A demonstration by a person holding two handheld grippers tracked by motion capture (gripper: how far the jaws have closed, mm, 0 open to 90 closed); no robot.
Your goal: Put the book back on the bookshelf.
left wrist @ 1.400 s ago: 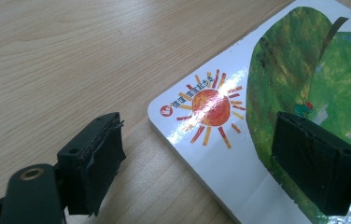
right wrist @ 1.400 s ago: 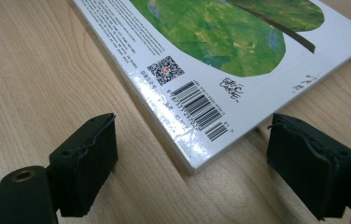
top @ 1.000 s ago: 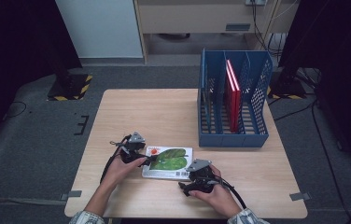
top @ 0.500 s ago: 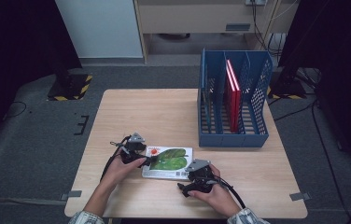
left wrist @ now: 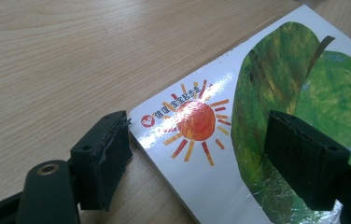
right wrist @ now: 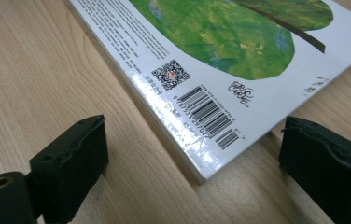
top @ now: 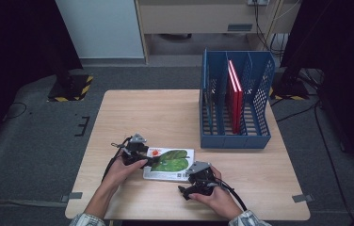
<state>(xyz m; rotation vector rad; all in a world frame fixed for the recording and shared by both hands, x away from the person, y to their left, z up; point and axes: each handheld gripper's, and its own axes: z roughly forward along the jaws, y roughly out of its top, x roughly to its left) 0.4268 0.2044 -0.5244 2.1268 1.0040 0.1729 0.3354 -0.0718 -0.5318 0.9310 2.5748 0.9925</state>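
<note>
A picture book (top: 168, 163) lies flat on the wooden table (top: 165, 113); its white cover shows green leaves and an orange sun. My left gripper (top: 150, 159) is at the book's left end. In the left gripper view its jaws have just been closing and still stand apart around the sun corner (left wrist: 197, 121), one jaw beside the book's edge and the other over the cover. My right gripper (top: 193, 175) is at the near right corner. Its jaws have just been opening, and the barcode corner (right wrist: 211, 116) lies between them untouched.
A blue file rack (top: 234, 139) stands at the table's far right with red books (top: 234, 94) upright in one slot. Both forearms come in from the table's near edge. Bare tabletop stretches behind the book and to the left of the rack.
</note>
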